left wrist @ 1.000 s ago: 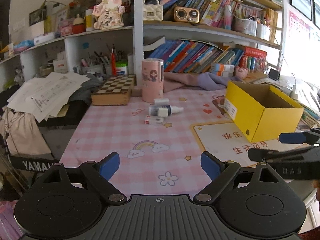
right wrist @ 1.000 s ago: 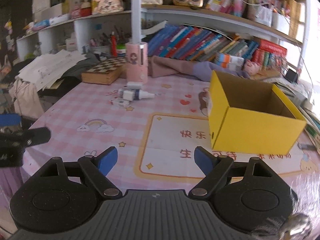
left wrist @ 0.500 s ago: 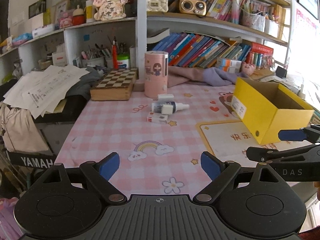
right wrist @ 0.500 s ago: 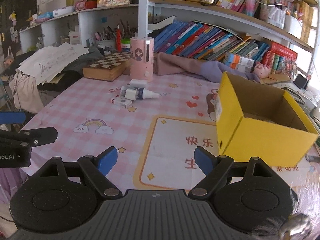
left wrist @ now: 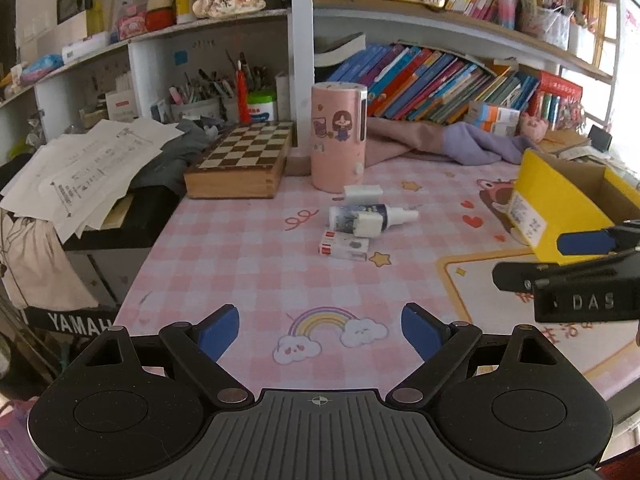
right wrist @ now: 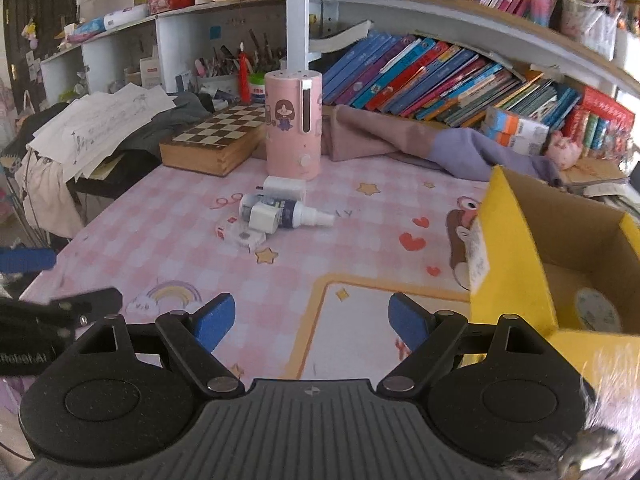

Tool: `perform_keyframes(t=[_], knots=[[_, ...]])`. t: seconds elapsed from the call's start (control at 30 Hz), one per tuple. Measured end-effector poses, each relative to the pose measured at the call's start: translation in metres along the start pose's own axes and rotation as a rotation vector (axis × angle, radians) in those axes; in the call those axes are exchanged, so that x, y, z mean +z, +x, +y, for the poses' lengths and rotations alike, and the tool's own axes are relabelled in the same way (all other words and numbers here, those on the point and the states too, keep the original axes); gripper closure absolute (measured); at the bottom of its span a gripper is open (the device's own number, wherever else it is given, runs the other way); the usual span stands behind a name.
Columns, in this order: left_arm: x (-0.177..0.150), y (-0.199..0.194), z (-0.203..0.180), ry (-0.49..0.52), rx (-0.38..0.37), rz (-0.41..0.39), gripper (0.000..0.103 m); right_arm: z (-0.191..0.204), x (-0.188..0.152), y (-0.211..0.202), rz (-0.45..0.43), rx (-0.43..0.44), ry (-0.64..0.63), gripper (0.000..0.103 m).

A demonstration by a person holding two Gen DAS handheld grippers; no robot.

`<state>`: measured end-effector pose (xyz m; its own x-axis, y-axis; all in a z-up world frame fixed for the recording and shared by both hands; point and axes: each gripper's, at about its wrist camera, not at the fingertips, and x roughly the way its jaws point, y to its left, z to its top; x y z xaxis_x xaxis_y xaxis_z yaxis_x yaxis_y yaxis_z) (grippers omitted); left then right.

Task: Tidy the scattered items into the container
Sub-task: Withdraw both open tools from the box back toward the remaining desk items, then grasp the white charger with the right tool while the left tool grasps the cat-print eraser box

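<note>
Seen from 2 hand-held grippers above a pink checked table (left wrist: 224, 264). The left gripper (left wrist: 320, 330) has its blue pads spread wide apart, gripping nothing. The right gripper (right wrist: 311, 320) is likewise spread apart and empty. At 12 o'clock from both lies a small cluster: a spray bottle (left wrist: 370, 216) on its side, a white plug (right wrist: 265, 217) on it, a white adapter (right wrist: 285, 189) and a small flat box (left wrist: 344, 245). The yellow box (right wrist: 516, 256), open-topped, stands at 3 o'clock, well apart from the cluster.
</note>
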<state>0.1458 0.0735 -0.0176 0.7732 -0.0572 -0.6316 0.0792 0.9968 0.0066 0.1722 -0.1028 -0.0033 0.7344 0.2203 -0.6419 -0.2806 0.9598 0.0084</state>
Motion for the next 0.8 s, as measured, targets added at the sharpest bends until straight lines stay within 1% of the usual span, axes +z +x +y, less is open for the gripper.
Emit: perform_keyframes(t=[0.17,0.3,0.5,0.6,0.67,0.8], knots=[[0.008,0.027,-0.001,0.021,0.008,0.015,0.012,-0.005,0.018,0.033,0.041,0.042,0.03,0.021],[0.016,0.048,-0.002,0.045,0.01,0.014,0.012,-0.007,0.033,0.059,0.058,0.067,0.053,0.022],[0.025,0.083,-0.006,0.059,-0.028,0.018,0.012,-0.011,0.053,0.097,0.089,0.101,0.1,0.022],[0.026,0.101,-0.01,0.076,-0.034,0.036,0.012,-0.011,0.06,0.115,0.112,0.123,0.122,0.023],[0.027,0.111,-0.012,0.078,-0.033,0.051,0.012,-0.012,0.065,0.125,0.126,0.144,0.135,0.027],[0.028,0.125,-0.011,0.066,-0.028,0.076,0.012,-0.009,0.074,0.147,0.154,0.195,0.157,0.031]])
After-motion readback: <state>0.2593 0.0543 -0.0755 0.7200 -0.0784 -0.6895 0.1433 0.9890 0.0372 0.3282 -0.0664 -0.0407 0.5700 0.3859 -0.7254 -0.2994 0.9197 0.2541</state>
